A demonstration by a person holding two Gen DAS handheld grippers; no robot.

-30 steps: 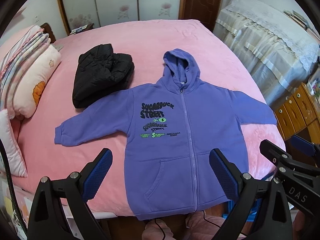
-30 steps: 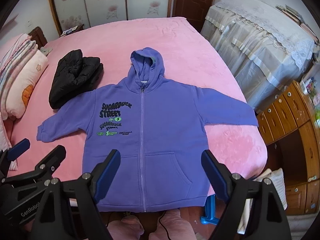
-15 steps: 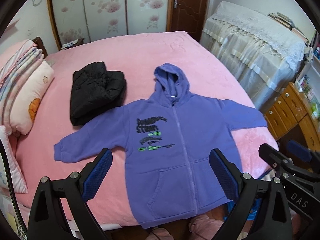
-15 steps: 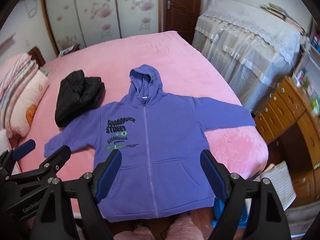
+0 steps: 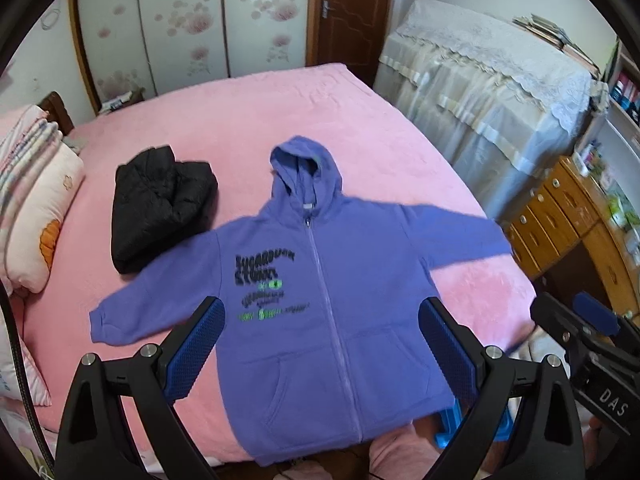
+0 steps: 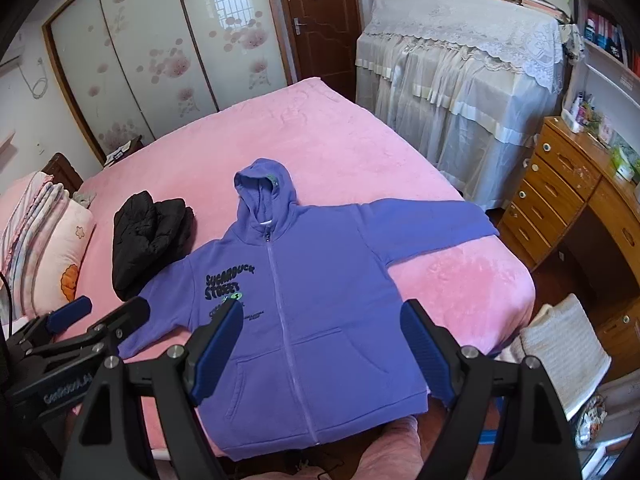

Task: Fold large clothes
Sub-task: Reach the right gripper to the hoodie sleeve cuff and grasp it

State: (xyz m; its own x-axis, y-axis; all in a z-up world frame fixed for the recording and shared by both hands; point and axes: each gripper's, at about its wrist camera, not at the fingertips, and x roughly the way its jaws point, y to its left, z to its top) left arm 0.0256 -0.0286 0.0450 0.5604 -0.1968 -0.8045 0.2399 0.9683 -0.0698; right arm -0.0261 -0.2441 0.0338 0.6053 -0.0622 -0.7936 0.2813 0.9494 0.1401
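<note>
A purple zip hoodie point(image 5: 320, 292) lies flat, front up, on the pink bed point(image 5: 248, 116), sleeves spread, hood away from me, hem at the near edge. It also shows in the right wrist view point(image 6: 304, 280). My left gripper point(image 5: 322, 344) is open and empty, held above the hoodie's lower half. My right gripper point(image 6: 322, 344) is open and empty, held above the hem and pockets. Each gripper shows at the side of the other's view.
A folded black jacket point(image 5: 160, 204) lies left of the hoodie, touching its left sleeve. Pillows and folded blankets point(image 5: 32, 200) sit at the bed's left. A lace-covered cabinet point(image 6: 460, 92) and a wooden dresser point(image 6: 576, 208) stand to the right.
Both grippers have risen and pulled back from the hoodie, so more of the room shows. The hoodie has not moved. Both stay open.
</note>
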